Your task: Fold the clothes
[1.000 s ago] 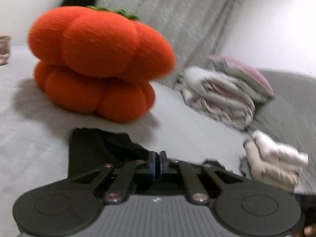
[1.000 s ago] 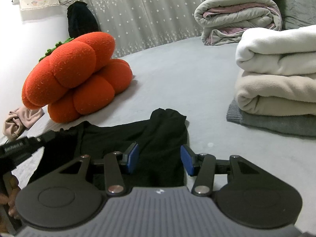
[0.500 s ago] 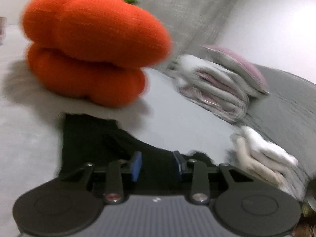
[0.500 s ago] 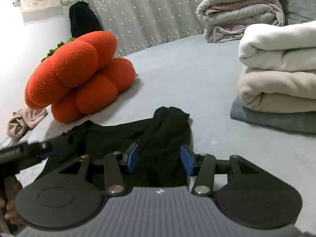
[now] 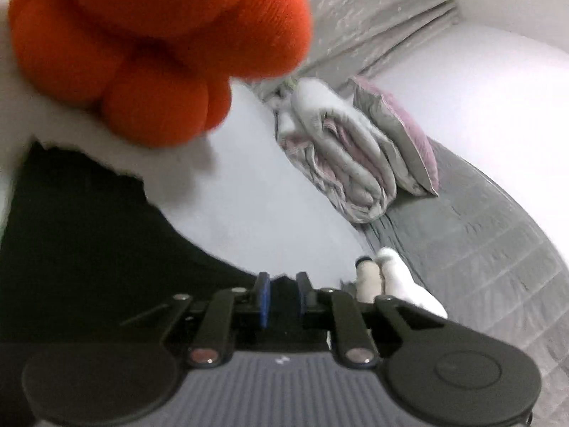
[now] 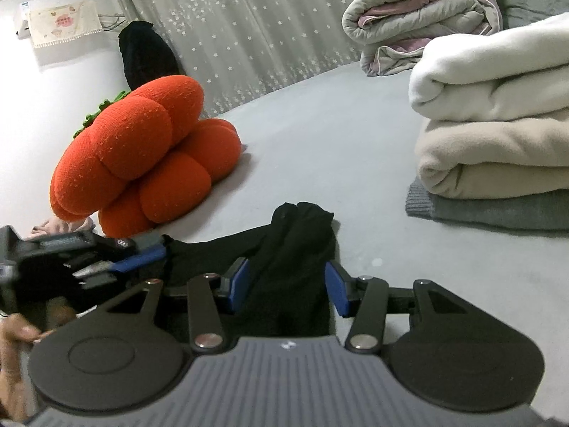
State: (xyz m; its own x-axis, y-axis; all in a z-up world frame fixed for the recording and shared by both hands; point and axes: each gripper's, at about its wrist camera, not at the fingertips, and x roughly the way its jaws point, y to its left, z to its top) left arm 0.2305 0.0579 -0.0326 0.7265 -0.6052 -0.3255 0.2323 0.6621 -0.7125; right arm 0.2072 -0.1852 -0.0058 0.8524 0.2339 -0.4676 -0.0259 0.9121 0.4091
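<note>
left tool point(image 5: 281, 293) just parting, empty | right tool point(image 6: 286, 286) wide over black garment point(image 6: 284, 249) | grey bed point(image 6: 320, 149)

Soft indoor light; left view blurred, fisheye-warped.

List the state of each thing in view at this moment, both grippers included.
left gripper: fingers apart by a narrow gap, have just been opening, nothing pinched between them
right gripper: open, fingers either side of the black fabric, not pressing it
black garment: lying partly bunched on the bed, not yet folded
stack of folded clothes: neatly folded, white on beige on grey
rolled quilt: rolled up
orange pumpkin cushion: leaning tilted
</note>
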